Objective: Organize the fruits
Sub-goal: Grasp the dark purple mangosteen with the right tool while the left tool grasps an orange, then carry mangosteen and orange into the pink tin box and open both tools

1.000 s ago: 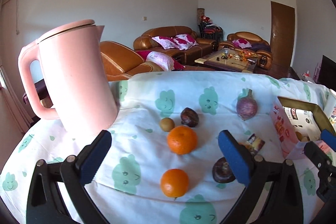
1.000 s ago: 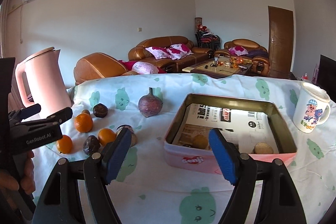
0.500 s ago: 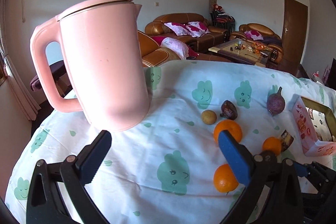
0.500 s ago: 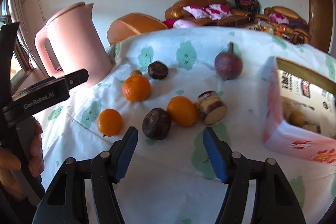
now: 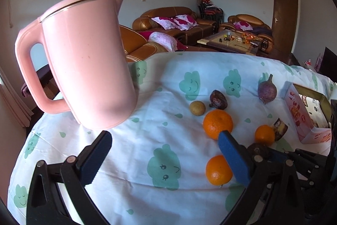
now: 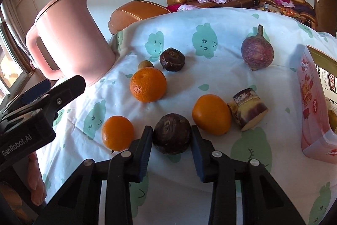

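Observation:
Fruits lie on a white cloth with green clouds. My right gripper [image 6: 171, 143] has its jaws closed around a dark brown round fruit [image 6: 171, 136] resting on the cloth. Three oranges lie near it: a small one [image 6: 118, 132] to the left, one [image 6: 211, 114] to the right and a large one [image 6: 148, 84] behind. Further back are a second dark fruit [image 6: 172, 59], a small tan fruit [image 6: 145, 64] and a purple bulb with a stem [image 6: 257, 53]. A cut purple-skinned piece [image 6: 248, 109] lies at the right. My left gripper [image 5: 164, 153] is open and empty over the cloth.
A tall pink kettle [image 5: 84, 60] stands at the left, close before my left gripper. A pink box lined with newspaper [image 6: 316, 107] stands open at the right. The left gripper's body [image 6: 31, 111] sits at the left of the right wrist view. Sofas stand beyond the table.
My right gripper has moved forward and down to the dark brown fruit and narrowed its jaws around it. My left gripper has drifted slightly; it stays open.

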`<state>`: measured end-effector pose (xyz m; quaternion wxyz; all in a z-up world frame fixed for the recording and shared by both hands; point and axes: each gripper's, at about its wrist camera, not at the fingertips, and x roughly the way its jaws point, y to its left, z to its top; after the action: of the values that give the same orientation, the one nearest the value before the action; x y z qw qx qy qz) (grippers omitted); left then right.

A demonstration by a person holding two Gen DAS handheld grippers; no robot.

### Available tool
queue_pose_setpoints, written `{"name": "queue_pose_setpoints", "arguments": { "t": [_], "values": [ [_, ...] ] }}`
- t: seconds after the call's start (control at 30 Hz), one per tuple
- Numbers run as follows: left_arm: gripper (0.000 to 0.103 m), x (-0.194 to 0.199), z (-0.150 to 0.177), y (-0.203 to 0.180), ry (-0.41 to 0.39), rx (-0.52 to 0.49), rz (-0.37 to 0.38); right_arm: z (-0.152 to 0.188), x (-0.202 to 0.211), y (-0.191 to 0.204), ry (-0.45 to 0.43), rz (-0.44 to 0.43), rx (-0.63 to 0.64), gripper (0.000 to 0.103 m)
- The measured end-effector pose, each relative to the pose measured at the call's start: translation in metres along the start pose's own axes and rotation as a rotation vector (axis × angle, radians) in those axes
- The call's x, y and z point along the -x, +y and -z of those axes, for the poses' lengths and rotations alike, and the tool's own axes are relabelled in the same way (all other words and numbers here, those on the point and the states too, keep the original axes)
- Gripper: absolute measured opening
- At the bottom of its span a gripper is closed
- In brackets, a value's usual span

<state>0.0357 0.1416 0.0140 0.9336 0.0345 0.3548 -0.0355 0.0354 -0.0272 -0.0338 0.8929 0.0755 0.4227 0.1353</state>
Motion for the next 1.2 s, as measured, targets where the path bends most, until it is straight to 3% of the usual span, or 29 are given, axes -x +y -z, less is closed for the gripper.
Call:
{"name": "queue_pose_setpoints", "arguments": {
  "t": [0.1, 0.2, 0.37, 0.5, 0.57, 0.67, 0.8, 1.0, 1.2],
  "values": [
    [0.097, -0.005, 0.003, -0.007, 0.043, -0.014, 0.102, 0.008, 0.017, -0.002, -0.039, 0.010, 0.019, 0.038],
    [0.093, -0.009, 0.008, -0.022, 0.074, -0.059, 0.149, 0.018, 0.049, -0.008, -0.140, 0.059, 0.070, 0.038],
    [0.072, -0.023, 0.020, -0.046, 0.125, -0.146, 0.133, 0.029, 0.092, -0.026, -0.293, 0.191, 0.135, 0.038],
    [0.061, -0.044, 0.029, -0.049, 0.197, -0.141, 0.128, 0.025, 0.100, -0.041, -0.315, 0.210, 0.102, 0.038],
    [0.056, -0.043, 0.030, -0.047, 0.174, -0.126, 0.136, 0.024, 0.098, -0.047, -0.302, 0.197, 0.078, 0.038],
    [0.037, -0.041, 0.029, -0.046, 0.154, -0.117, 0.120, 0.024, 0.094, -0.049, -0.289, 0.195, 0.071, 0.038],
    [0.037, -0.035, 0.026, -0.040, 0.106, -0.066, 0.119, 0.024, 0.101, -0.051, -0.316, 0.180, 0.063, 0.038],
    [0.037, -0.003, 0.018, -0.040, -0.096, 0.010, 0.136, 0.023, 0.112, -0.047, -0.376, 0.256, 0.104, 0.038],
    [0.037, 0.008, 0.018, -0.057, -0.152, 0.028, 0.156, 0.020, 0.117, -0.055, -0.390, 0.288, 0.110, 0.038]
  ]
}}
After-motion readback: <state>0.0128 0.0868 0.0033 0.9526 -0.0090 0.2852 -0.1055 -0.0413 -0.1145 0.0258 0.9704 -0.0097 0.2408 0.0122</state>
